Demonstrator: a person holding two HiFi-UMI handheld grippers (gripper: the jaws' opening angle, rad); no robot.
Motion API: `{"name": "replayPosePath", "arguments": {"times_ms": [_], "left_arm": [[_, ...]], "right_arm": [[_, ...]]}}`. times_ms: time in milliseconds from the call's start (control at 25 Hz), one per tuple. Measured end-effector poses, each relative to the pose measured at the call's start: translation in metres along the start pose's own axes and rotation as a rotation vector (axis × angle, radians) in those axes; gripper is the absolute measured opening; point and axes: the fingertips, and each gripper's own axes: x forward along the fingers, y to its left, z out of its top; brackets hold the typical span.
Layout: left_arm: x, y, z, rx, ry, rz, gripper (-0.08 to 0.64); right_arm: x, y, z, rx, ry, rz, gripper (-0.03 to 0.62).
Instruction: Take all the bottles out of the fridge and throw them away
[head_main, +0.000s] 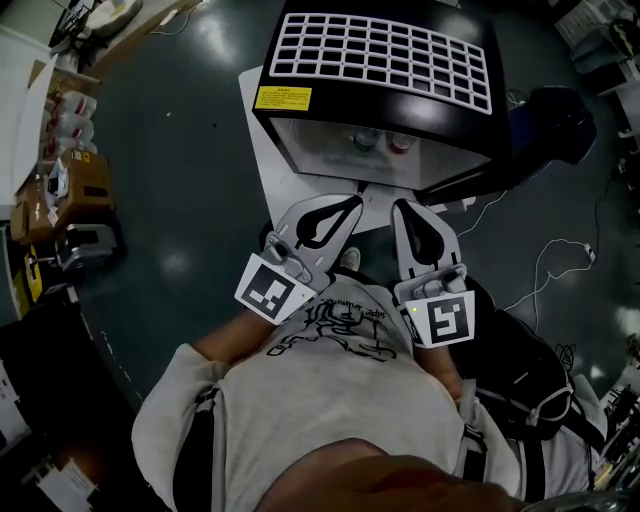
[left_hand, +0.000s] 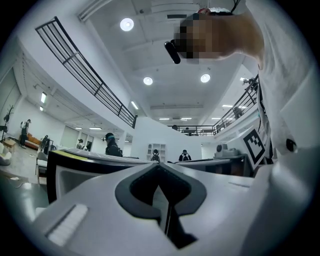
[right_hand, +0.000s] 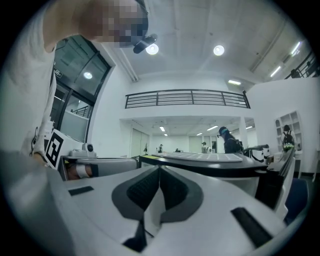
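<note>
The fridge (head_main: 380, 95) sits in the upper middle of the head view: a boxy black cabinet with a flat top covered by a white grid (head_main: 385, 55) of square openings, and a sloping glass front below it. One yellow label (head_main: 283, 98) is stuck at the cabinet's upper left corner, its print too small to read. The fridge stands on a flat white board (head_main: 262, 150), which lies on a glossy dark floor (head_main: 190, 190). Through the glass two bottles (head_main: 366, 141) can be made out, seen as round tops side by side, one pale and one reddish (the glass blurs anything more). Just below the fridge front, in the centre of the frame, two smooth pale-grey plastic claws point towards it. The left claw (head_main: 352, 203) has its black ribbed pads pressed together with nothing between them, as the left gripper view shows (left_hand: 159, 169). The right claw (head_main: 403, 208) is closed in the same way and empty (right_hand: 159, 171). Each carries one cube with a black-and-white square marker, two in all (head_main: 268, 290) (head_main: 448, 318). Beneath them is a white shirt (head_main: 330, 400) with a black scrawled print that cannot be read. A thin white cable (head_main: 550, 262) loops on the floor at the right.
</note>
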Motion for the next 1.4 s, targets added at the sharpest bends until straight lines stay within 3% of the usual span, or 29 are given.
{"name": "replayPosePath", "arguments": {"times_ms": [800,1160,1400], "left_arm": [[0.007,0.032,-0.032,0.039,0.03,0.003,0.009],[0.014,0.043,-0.047,-0.005,0.033,0.001,0.009],[0.018,0.052,-0.053,0.01,0.01,0.011,0.009]], "right_arm": [[0.032,-0.008,-0.042,0.026,0.021,-0.029,0.011],[0.042,-0.014,-0.062,0.048,0.04,-0.039,0.048],[0.05,-0.02,-0.076,0.052,0.051,-0.046,0.058]]}}
